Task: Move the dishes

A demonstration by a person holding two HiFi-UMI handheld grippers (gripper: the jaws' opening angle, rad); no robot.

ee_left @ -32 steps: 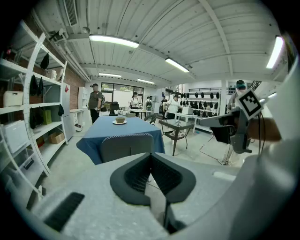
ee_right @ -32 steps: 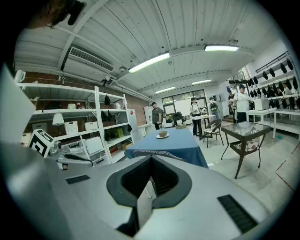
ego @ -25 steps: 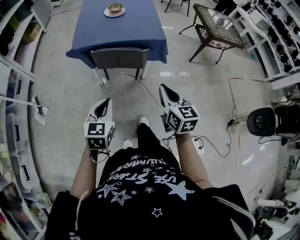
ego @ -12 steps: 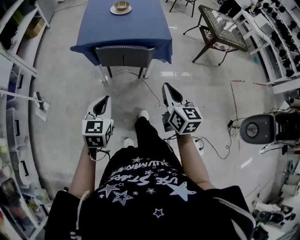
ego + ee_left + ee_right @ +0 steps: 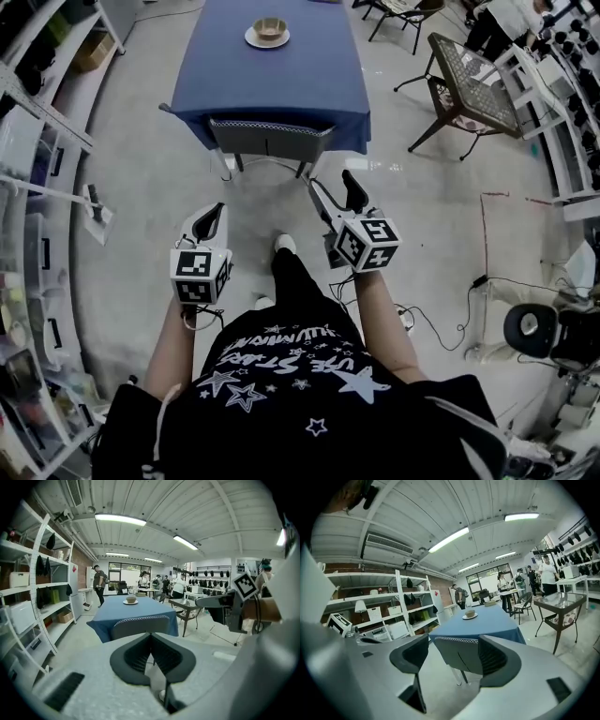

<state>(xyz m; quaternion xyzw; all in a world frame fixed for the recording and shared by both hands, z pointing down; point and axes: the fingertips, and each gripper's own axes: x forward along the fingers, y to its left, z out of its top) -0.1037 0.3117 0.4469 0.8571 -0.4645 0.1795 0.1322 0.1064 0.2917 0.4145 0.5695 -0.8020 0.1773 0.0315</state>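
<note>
A tan bowl [image 5: 269, 27] sits on a white plate [image 5: 267, 40] at the far end of a blue-clothed table [image 5: 281, 89], well ahead of both grippers. The left gripper [image 5: 217, 210] is shut and empty, held over the floor. The right gripper [image 5: 336, 191] stands open; its jaws have just been opening, with nothing between them. In the left gripper view the bowl [image 5: 131, 599] is small and distant beyond the shut left gripper [image 5: 151, 635]. In the right gripper view the bowl [image 5: 470, 613] shows above the open right gripper [image 5: 452, 649].
A grey chair [image 5: 270, 139] is pushed in at the table's near end, between me and the dishes. Shelving [image 5: 37, 187] lines the left side. A glass-topped side table [image 5: 473, 80] stands to the right. Cables [image 5: 441, 305] trail on the floor. People stand far back.
The right gripper's jaws have gone from shut to open. Both grippers and the person have moved forward, so the table and chair are nearer.
</note>
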